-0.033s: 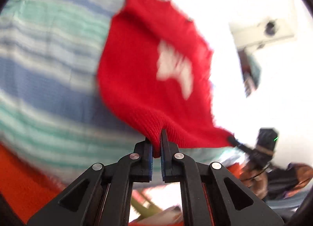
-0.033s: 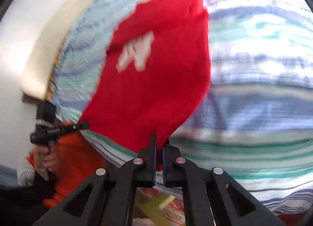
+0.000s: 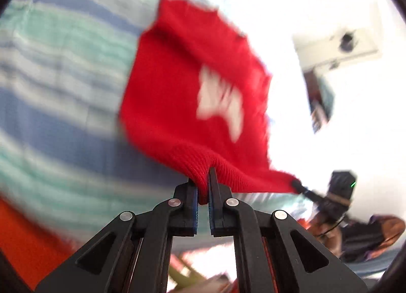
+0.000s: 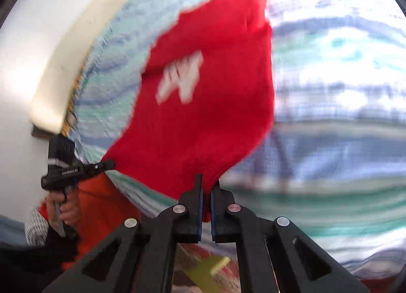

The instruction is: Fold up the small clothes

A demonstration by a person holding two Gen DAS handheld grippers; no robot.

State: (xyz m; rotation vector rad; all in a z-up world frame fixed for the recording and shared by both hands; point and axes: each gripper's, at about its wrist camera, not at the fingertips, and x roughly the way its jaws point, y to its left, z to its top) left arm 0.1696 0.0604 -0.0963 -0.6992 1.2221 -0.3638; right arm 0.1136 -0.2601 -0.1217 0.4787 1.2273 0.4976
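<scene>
Two grippers share one small red knit garment (image 3: 192, 105), each pinching a point along its ribbed edge.

Left wrist view: left gripper (image 3: 203, 191) has its fingers pressed together on a bunched bit of the ribbed hem, cloth showing between the pads. Garment hangs in the air over a striped blue-green sheet (image 3: 63, 77), white patch (image 3: 220, 105) facing the camera. Right gripper (image 3: 304, 190) is at the far corner of the same hem, its tip on the cloth. Hem sags a little between the two grips. To fold well, I'd say: pull the hem level and taut, keep both pinches firm, lower flat before folding. Frame is blurred, so details are soft.

Right wrist view: right gripper (image 4: 206, 191) fingers are squeezed shut on the red hem. Left gripper (image 4: 101, 165) holds the other corner, a hand (image 4: 63, 209) on its handle. Garment (image 4: 203, 103) hangs above the sheet (image 4: 330, 141), not lying on it.

Around: orange cloth (image 4: 101, 204) near the sheet's edge, cream cushion (image 4: 76, 52) by the white wall, white box (image 3: 337, 44) on that wall. Nothing lies on the sheet under the garment that I can see; the orange cloth is close enough to snag if the fold drifts that way.
</scene>
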